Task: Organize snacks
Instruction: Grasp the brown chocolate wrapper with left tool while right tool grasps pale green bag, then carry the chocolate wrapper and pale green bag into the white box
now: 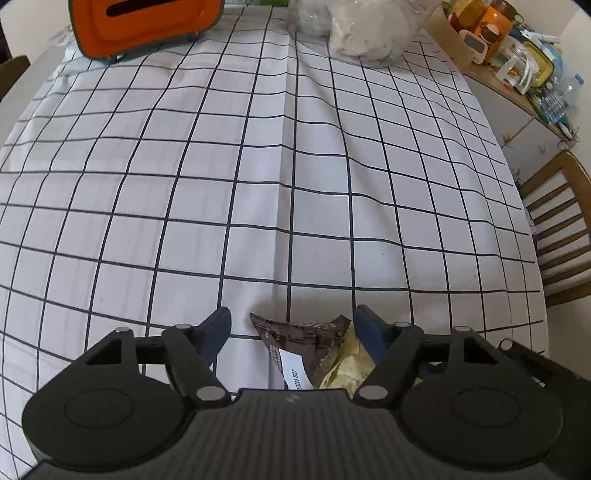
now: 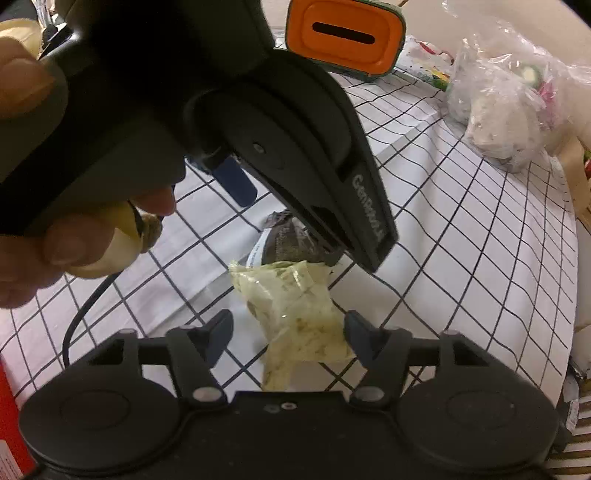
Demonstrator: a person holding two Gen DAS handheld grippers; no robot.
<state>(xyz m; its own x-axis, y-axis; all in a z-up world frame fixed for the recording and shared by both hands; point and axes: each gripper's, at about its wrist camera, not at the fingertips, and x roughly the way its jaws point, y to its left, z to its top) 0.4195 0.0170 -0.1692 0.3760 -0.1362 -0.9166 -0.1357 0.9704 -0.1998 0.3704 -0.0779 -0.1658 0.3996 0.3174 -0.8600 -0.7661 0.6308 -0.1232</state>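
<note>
White cloth with a black grid (image 1: 184, 184) over the whole table, one crease down the middle of the left wrist view. Orange lid with a dark slot (image 1: 147, 22) at upper left of that view, on a green-edged box. Clear plastic bag of pale contents (image 1: 362, 29) at top centre. Cluttered shelf with jars and a water bottle (image 1: 517, 55) at upper right; wooden chair (image 1: 561, 229) at right edge.

Left gripper (image 1: 291, 328) at bottom centre, pointed steeply down at the cloth, jaws apart. Left finger (image 1: 216, 332) clear of everything. Dark brown wrapper (image 1: 295, 339) with a white label lying between the jaws, nearer the right finger. Yellow-green packet (image 1: 347, 362) just beside it, against the right finger's inner face; firm pressure not confirmed. No grip visible on either snack.

Right wrist view: hand (image 2: 33, 221) at left edge around the other tool's handle, a thin black cable hanging below. Red box edge (image 2: 11, 424) at lower left. Dark brown wrapper (image 2: 288, 240) at centre, under that tool's tip. Yellow-green packet (image 2: 295, 317) below it, overlapping its near edge, flat on the cloth. Right gripper (image 2: 286, 332) at bottom centre, jaws apart around the packet; left finger clear, right finger (image 2: 360, 336) at the packet's edge. Not clamped.
</note>
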